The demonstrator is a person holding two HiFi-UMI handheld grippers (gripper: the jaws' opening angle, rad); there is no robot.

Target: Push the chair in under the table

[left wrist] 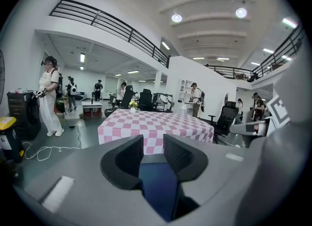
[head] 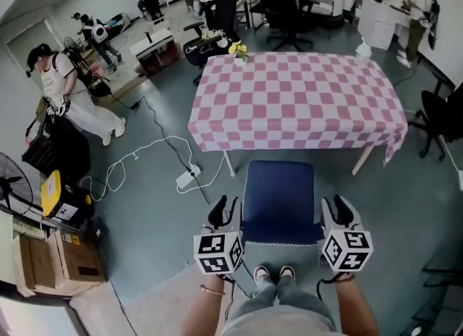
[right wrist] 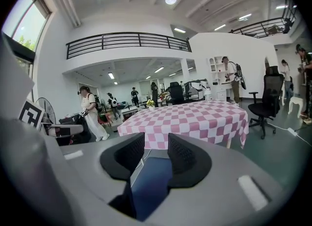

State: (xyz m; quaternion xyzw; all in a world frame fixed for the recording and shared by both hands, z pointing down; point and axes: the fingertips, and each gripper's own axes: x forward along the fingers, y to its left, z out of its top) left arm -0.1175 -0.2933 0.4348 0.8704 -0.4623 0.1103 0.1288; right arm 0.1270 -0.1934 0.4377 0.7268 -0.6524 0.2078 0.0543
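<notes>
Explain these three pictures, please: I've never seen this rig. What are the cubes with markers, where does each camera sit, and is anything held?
No robot arm here: a person holds a two-jaw gripper in each hand, and the marker cubes are part of those. The head view looks down from the person's head: the left gripper and right gripper flank the back of a blue chair, which stands in front of the table with the pink checked cloth, not yet under it. At its far corner stand yellow flowers. The two gripper views come from cameras riding on each gripper, looking along its jaws. In both, the jaws stand apart with the blue chair showing in the gap; whether they pinch it I cannot tell.
</notes>
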